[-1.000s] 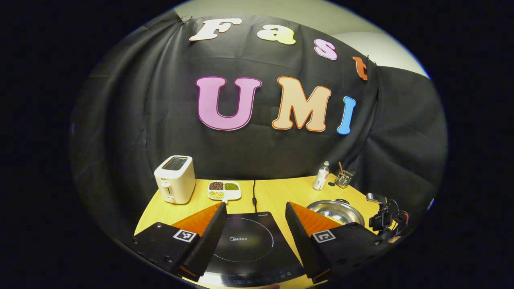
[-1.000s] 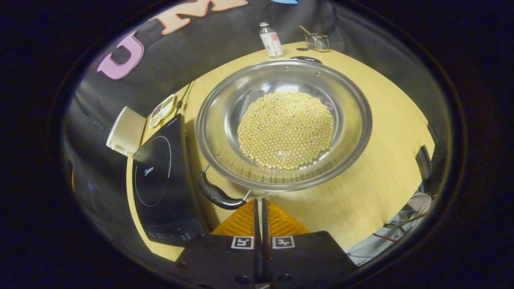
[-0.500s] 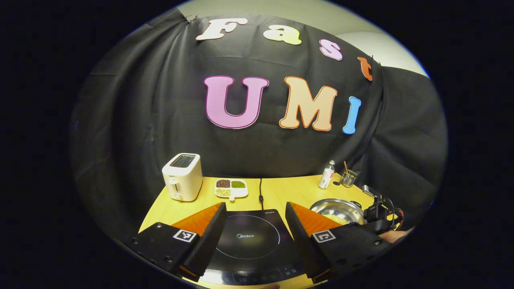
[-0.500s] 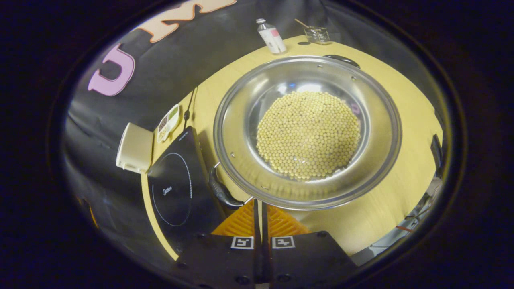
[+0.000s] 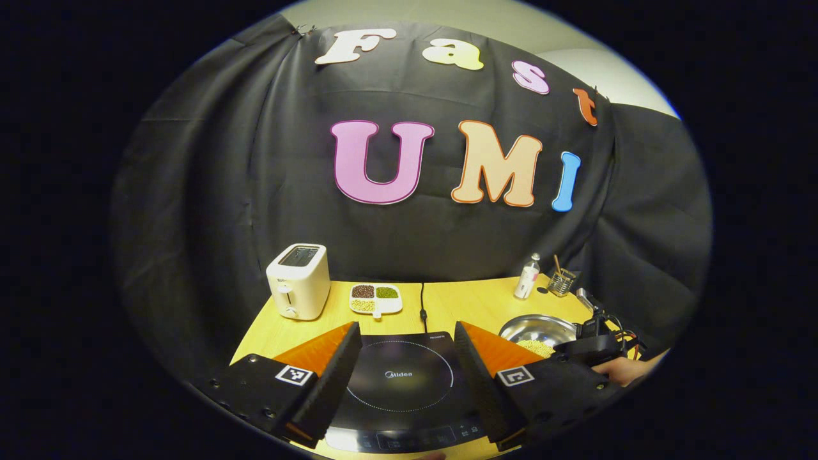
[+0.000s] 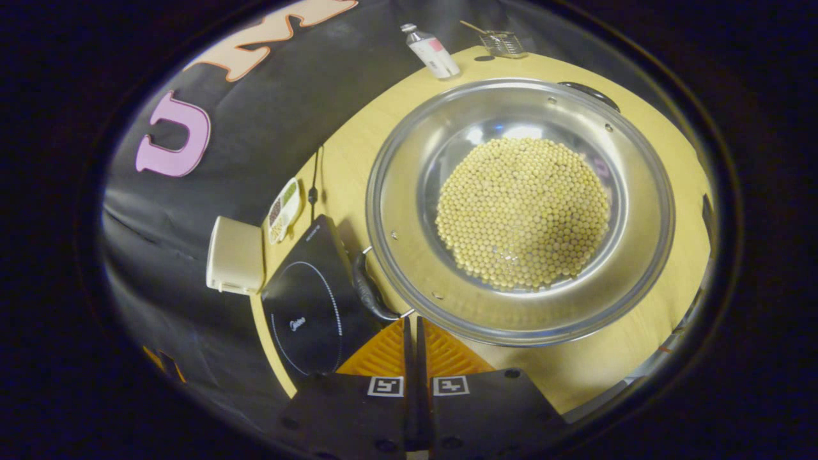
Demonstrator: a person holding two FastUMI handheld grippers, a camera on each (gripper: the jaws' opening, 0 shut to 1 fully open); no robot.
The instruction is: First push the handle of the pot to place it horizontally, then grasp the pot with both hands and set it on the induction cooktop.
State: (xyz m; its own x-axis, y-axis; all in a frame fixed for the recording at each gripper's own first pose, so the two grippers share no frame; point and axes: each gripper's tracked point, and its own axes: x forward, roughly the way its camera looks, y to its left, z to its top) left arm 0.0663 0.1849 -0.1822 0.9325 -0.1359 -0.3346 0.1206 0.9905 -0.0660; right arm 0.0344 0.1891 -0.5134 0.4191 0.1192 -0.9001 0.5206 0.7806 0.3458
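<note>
My right gripper (image 6: 412,326) has its fingers pressed together with nothing between them, tips just beside the near black handle (image 6: 369,295) of the pot (image 6: 409,268). The pot, steel and holding a mound of pale yellow beans (image 6: 523,214), sits on the wooden surface (image 6: 575,364) right next to the induction cooktop (image 6: 307,313), not on it. A second handle (image 6: 588,91) shows at the far rim. My left gripper (image 5: 406,338) is spread wide and empty, hovering over the cooktop's (image 5: 399,383) front edge. From there I see the pot (image 5: 533,329) to the right, with my right gripper (image 5: 585,345) and the hand (image 5: 623,369) holding it.
</note>
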